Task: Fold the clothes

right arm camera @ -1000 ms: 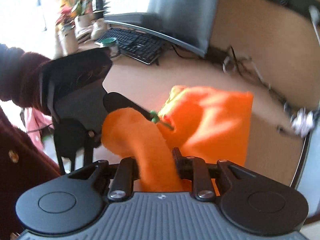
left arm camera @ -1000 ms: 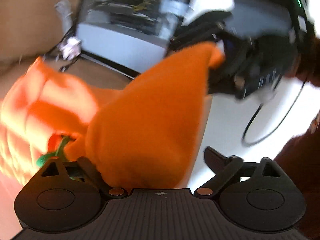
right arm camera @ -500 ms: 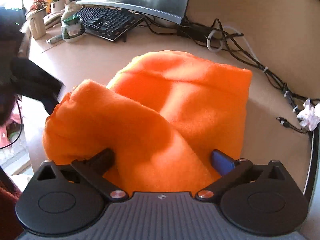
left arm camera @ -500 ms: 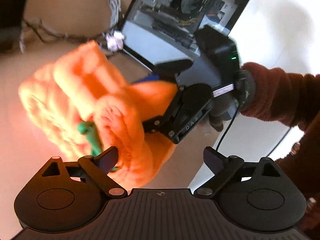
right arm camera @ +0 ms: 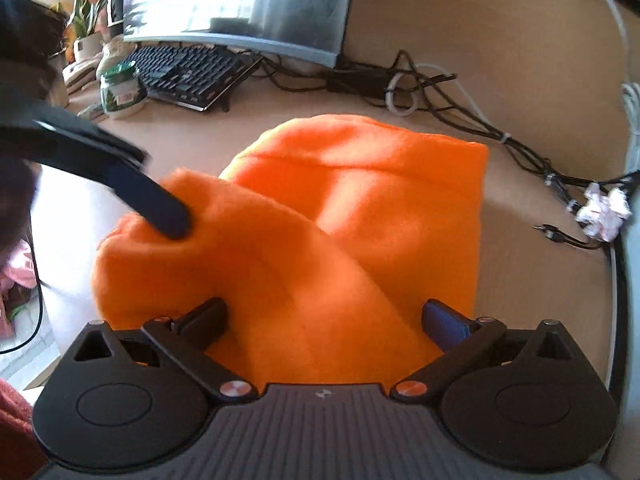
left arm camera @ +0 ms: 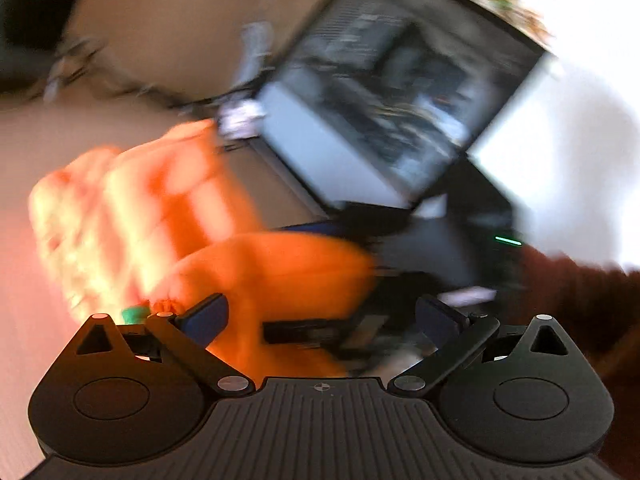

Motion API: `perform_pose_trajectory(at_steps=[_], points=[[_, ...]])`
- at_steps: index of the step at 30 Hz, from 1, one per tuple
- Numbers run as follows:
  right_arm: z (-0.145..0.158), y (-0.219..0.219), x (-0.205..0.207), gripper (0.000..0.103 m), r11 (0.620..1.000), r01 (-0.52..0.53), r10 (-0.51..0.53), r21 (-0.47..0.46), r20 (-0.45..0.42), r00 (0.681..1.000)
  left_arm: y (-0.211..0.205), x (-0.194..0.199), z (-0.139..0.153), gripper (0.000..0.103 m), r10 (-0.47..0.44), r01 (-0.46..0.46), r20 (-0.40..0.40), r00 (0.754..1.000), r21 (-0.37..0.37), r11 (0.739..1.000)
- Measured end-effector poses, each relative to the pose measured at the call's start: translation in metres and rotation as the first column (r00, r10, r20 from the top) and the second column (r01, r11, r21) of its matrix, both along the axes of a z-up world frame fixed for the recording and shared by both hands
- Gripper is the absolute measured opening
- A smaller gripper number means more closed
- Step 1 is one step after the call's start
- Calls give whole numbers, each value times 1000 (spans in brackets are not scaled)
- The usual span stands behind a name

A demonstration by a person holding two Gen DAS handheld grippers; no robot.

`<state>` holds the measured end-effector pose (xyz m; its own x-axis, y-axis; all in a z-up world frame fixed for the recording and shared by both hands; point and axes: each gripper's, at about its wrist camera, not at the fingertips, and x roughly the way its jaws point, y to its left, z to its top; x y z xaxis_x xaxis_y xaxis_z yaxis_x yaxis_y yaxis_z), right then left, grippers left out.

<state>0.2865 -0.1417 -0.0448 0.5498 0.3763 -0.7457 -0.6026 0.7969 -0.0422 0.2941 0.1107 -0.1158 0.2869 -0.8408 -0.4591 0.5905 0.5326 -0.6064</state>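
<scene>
One orange fleece (right arm camera: pixel 360 208) sits bunched on the bench (right arm camera: pixel 540 280), already doubled into thick layers with a loose flap lying across the top. Right gripper (right arm camera: pixel 324 316) has its jaws wide over that flap; left gripper (left arm camera: pixel 320 312), jaws wide too, prods the edge. Looks mostly folded, with tidying left.

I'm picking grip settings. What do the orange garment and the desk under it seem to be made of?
The orange garment looks like fleece or a similar soft knit: matte, fuzzy surface, thick rounded folds with no sharp creases. The desk looks like smooth tan laminate or wood veneer, flat with a faint sheen; which of the two cannot be told.
</scene>
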Motion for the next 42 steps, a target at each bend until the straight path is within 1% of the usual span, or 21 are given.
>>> perform_pose_trajectory(at_steps=[2,3,6,8,10,12,14,16,19,21,23,25,28,30,31,32,34,35,37,40,42], points=[[11,-11,-10,103,999,40,-40,16,40,998,-1,6,-5,102,25,-25,-21,999,-2,1000],[20,-17,-19,103,998,65,-66,16,81,995,-1,8,-6,102,33,-33,-28,999,-4,999],[45,-30,-48,103,993,111,-118,46,192,974,-2,13,-11,102,56,-56,-49,997,-11,998],[56,-36,-63,103,987,138,-153,80,247,957,-3,16,-14,102,71,-72,-63,995,-16,997],[54,-36,-66,103,972,217,-235,93,289,928,-4,20,-17,102,86,-88,-77,993,-20,996],[36,-28,-56,103,941,335,-331,42,314,890,-2,21,-21,102,101,-104,-99,990,-29,994],[13,-21,-40,103,911,411,-380,-42,306,873,0,19,-23,102,106,-110,-108,988,-32,993],[-10,-13,-29,103,898,425,-380,-113,287,880,1,18,-24,102,111,-114,-105,988,-22,993],[-21,-10,-21,103,885,457,-421,-91,265,867,3,16,-25,103,127,-129,-102,987,-14,992],[-20,-17,-11,103,878,476,-461,-51,185,868,5,16,-28,103,137,-141,-113,984,-23,990],[-20,-25,-2,103,880,475,-470,-18,118,875,7,17,-29,103,141,-147,-126,982,-33,989],[-15,-34,2,103,893,451,-449,0,77,890,9,17,-30,103,145,-151,-137,980,-40,988],[9,-45,-14,103,904,422,-427,65,120,896,8,19,-30,103,148,-156,-146,978,-41,987],[26,-43,-34,103,922,378,-387,87,228,893,8,20,-32,103,156,-166,-161,975,-52,985],[31,-39,-41,103,931,359,-363,68,283,888,8,21,-32,103,158,-169,-166,973,-56,984],[30,-33,-45,103,934,356,-342,21,330,880,8,21,-33,103,160,-172,-169,973,-59,983],[14,-19,-40,103,915,390,-321,-101,401,858,8,22,-34,103,162,-176,-175,971,-65,982],[-1,-15,-33,103,906,396,-317,-146,384,867,8,21,-34,103,163,-176,-175,971,-63,982],[-27,-14,-19,103,901,399,-331,-170,325,886,7,21,-33,103,163,-174,-170,972,-52,983],[-22,-13,-11,103,901,401,-337,-164,316,887,8,21,-33,103,173,-186,-181,968,-56,981],[-12,-11,-20,103,910,387,-317,-151,349,882,9,20,-33,103,179,-193,-187,966,-59,980]])
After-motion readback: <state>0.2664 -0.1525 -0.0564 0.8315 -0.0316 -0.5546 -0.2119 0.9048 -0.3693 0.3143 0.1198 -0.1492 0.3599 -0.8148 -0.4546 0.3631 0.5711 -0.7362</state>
